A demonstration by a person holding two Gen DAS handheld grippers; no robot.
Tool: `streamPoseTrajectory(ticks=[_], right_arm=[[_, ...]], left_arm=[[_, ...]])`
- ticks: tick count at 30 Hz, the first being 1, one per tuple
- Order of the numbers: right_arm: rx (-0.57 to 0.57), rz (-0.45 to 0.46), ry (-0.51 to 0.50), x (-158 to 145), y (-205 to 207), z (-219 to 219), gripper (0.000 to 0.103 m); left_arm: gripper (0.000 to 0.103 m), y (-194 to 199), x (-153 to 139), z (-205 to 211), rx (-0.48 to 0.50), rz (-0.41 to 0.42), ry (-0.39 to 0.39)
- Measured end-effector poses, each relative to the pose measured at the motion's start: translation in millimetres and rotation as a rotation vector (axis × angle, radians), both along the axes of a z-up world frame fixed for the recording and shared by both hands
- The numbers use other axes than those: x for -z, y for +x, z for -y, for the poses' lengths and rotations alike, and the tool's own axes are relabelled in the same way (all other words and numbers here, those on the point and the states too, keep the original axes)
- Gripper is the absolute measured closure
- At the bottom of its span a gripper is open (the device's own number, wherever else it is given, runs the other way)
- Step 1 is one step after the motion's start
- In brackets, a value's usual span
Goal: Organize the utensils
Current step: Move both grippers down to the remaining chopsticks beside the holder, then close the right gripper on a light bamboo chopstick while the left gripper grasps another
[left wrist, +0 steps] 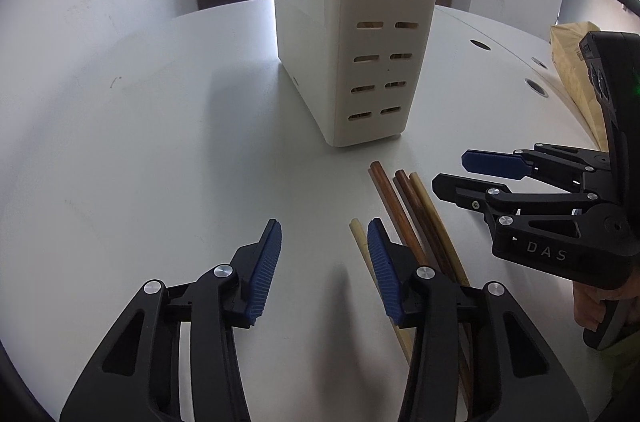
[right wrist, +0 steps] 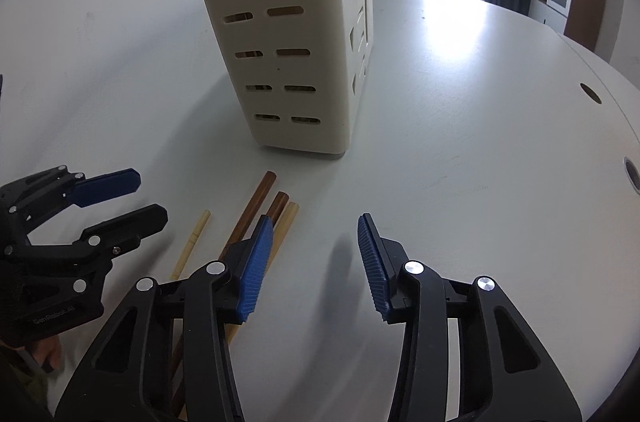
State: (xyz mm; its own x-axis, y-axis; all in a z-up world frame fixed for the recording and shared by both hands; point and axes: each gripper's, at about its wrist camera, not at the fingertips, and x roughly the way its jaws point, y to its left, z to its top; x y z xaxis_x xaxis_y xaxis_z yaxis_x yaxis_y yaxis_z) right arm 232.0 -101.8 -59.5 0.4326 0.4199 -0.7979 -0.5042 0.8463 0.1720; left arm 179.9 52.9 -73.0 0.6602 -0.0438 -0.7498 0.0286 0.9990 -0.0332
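Chopsticks (left wrist: 404, 210) (right wrist: 256, 210): loose bundle flat on the white worktop (left wrist: 160, 142) (right wrist: 460, 142), 2 dark brown + 1 pale lying side by side and touching, 1 more pale stick (left wrist: 362, 242) (right wrist: 194, 238) a bit apart from the rest. In the left wrist view the bundle runs under and just outboard of the left gripper's (left wrist: 325, 270) right-hand jaw; the lone pale stick lies just inside that jaw. In the right wrist view same bundle passes under the right gripper's (right wrist: 316, 262) left-hand jaw, nothing between its jaws but bare worktop.

Left jaws: spread wide, holding nothing. Right jaws: spread wide too, holding nothing. Blue ribbed pads (left wrist: 266, 270) (right wrist: 256, 266) visible on both.

Cream slotted utensil holder (left wrist: 352, 38) (right wrist: 288, 34) stands upright ahead of both sets of jaws, beyond the stick tips, not touching them. Brown sticks show through its slots and poke above the rim.

Each gripper seen in the other's cam: right one (left wrist: 460, 170) off to the right of the left jaws, left one (right wrist: 144, 196) off to the left of the right jaws, both near the bundle. Brown paper bag (left wrist: 576, 70) far right on the worktop edge.
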Motion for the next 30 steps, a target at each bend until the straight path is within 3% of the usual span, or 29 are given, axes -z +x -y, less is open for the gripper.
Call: streamPoseTrajectory(ticks=[9,20,25,30], right_arm=[[-0.013,-0.029,0.003,9,-1,-4,0.069],[-0.029,-0.032,-0.015,18,-3,-15,0.07],[-0.036,-0.023,-0.037,18,-9,-23,0.07],[-0.049,-0.009,-0.081,17,-19,-25,0.083]], left_arm=[[0.061,4,7,9,0.025,-0.02,0.007],[0.064,9,13,14,0.037,-0.045,0.017],[0.072,6,16,13,0.039,-0.058,0.023],[0.081,6,18,16,0.054,-0.059,0.044]])
